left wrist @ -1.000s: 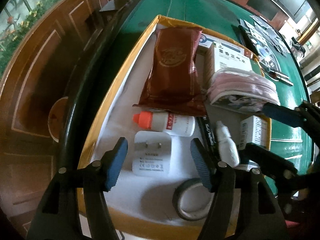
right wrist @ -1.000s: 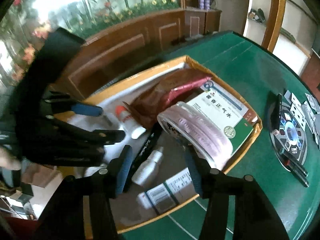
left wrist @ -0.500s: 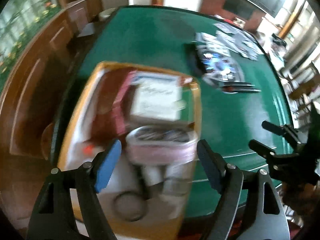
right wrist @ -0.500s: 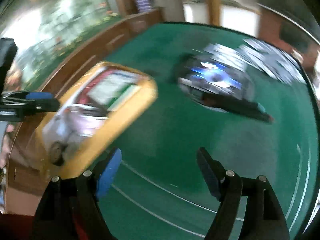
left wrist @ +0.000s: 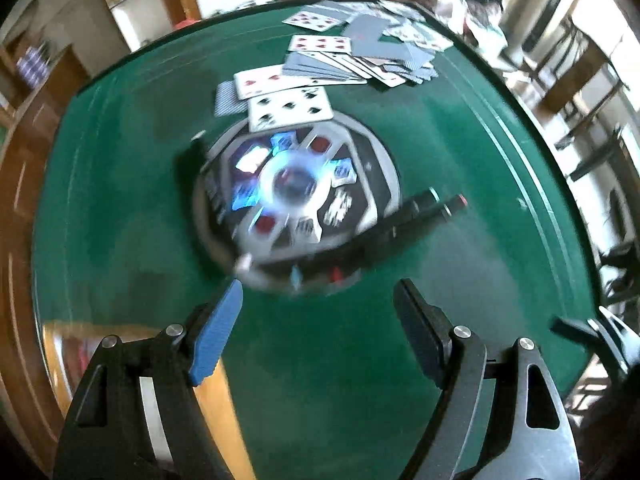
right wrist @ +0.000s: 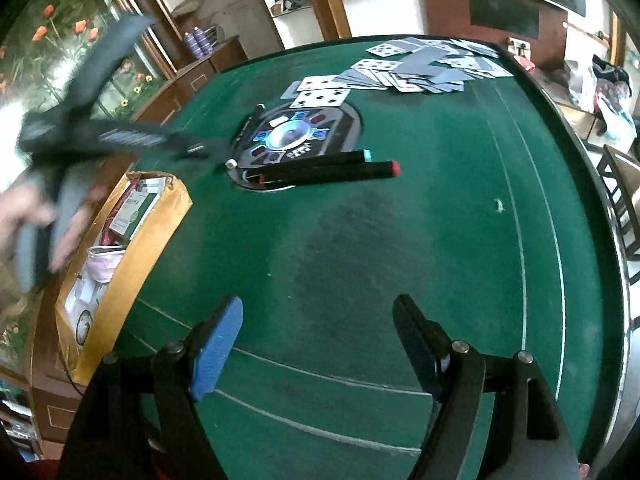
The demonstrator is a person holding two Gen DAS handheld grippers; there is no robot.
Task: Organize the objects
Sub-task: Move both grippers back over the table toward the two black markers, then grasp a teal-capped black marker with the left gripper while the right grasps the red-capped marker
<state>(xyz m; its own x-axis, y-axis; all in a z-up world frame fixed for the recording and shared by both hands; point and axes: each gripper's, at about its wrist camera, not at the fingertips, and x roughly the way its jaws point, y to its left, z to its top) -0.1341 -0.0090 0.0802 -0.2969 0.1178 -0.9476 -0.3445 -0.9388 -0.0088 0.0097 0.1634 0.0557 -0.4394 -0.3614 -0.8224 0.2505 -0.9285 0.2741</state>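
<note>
Both tools stood wide and empty: the left tool (left wrist: 316, 312) hung over bare green felt desk (left wrist: 120, 208), and the right tool (right wrist: 318, 330) did the same over its own stretch of felt (right wrist: 440, 240)

Ahead of the left tool, just past its tips, lay the round black dial-like tray with blue and white panels (left wrist: 296, 192), and across that tray's near edge rested two long black marker pens, one red-capped and one with a pale cap (right wrist: 332, 168). They looked light, stiff and smooth, likely to roll; a hold across the middle of the barrel seemed safest, one pen at a time, as they lay touching. Further ahead was a scatter of thin playing cards (left wrist: 352, 56), flat on the felt and probably hard to lift by an edge

To the left of the right tool sat the yellow-walled cardboard box (right wrist: 132, 256), already filled with packets, among them a green and white carton (right wrist: 136, 208) whose print was too small to read. No other writing was legible, motion blur smearing the tray's markings
</note>
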